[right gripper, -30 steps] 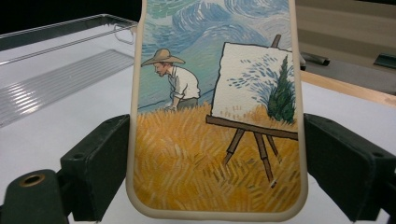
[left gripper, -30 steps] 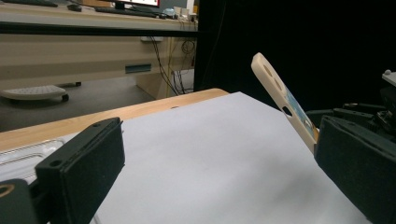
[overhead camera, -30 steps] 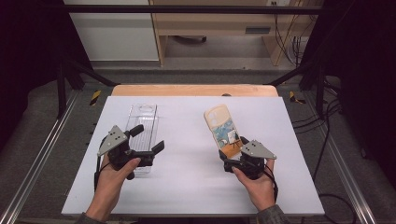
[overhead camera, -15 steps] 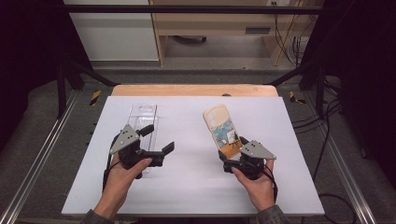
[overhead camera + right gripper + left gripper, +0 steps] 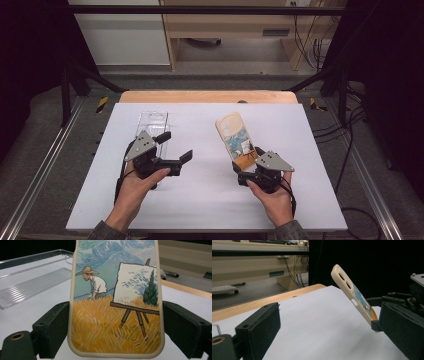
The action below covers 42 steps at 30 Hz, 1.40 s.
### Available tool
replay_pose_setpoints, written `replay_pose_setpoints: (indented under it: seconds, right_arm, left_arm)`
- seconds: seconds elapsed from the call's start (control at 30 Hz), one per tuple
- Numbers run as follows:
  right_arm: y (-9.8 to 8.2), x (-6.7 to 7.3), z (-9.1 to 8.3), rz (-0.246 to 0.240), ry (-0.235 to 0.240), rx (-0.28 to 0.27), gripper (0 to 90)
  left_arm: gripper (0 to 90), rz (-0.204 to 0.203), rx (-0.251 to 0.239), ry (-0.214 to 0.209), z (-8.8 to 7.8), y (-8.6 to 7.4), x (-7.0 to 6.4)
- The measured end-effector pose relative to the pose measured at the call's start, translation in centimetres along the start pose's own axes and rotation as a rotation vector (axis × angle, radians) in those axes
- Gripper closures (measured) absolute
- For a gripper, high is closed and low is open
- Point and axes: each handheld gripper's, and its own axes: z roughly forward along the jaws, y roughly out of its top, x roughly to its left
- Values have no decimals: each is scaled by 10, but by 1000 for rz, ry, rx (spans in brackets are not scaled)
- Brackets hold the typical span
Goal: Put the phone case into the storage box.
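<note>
Gripping the phone case (image 5: 234, 140) by its lower end, tilted up off the desk (image 5: 200, 200), the right gripper (image 5: 248, 170) has the pickup done, while the left gripper (image 5: 175, 147), jaws spread and empty, sits beside the clear box (image 5: 151, 121) left of the case, untouched.

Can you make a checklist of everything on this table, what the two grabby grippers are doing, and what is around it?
Surface: white table, wooden strip at far edge.
Job's things: phone case with painter picture, tilted up; clear plastic box lying flat.
Clutter: nothing seen.
Grippers: right gripper clamps the phone case's lower end; left gripper open, empty, beside the clear plastic box.
Cables: one trails from each gripper; more hang at far right.
Surroundings: wooden desk, grey floor, metal rails.
</note>
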Motion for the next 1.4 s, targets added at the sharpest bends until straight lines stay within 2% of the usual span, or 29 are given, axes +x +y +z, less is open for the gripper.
replay_pose_setpoints:
  seconds: [0.4, 0.63, 0.97, 1.33, 1.4]
  right_arm:
    - [0, 3, 1, -8, 8, -3, 117]
    - [1, 6, 1, -11, 12, -4, 117]
    - [1, 11, 2, -20, 23, -7, 117]
    - [2, 13, 2, -23, 30, -8, 117]
    - [2, 14, 2, -24, 31, -9, 117]
  left_arm:
    - [45, 12, 10, -18, 11, 2, -4]
    - [55, -3, 0, -26, 14, 3, -5]
    - [88, 5, 11, -40, 23, 5, -8]
    - [124, 1, 25, -38, 33, 3, -9]
    - [152, -11, 27, -36, 36, 2, -9]
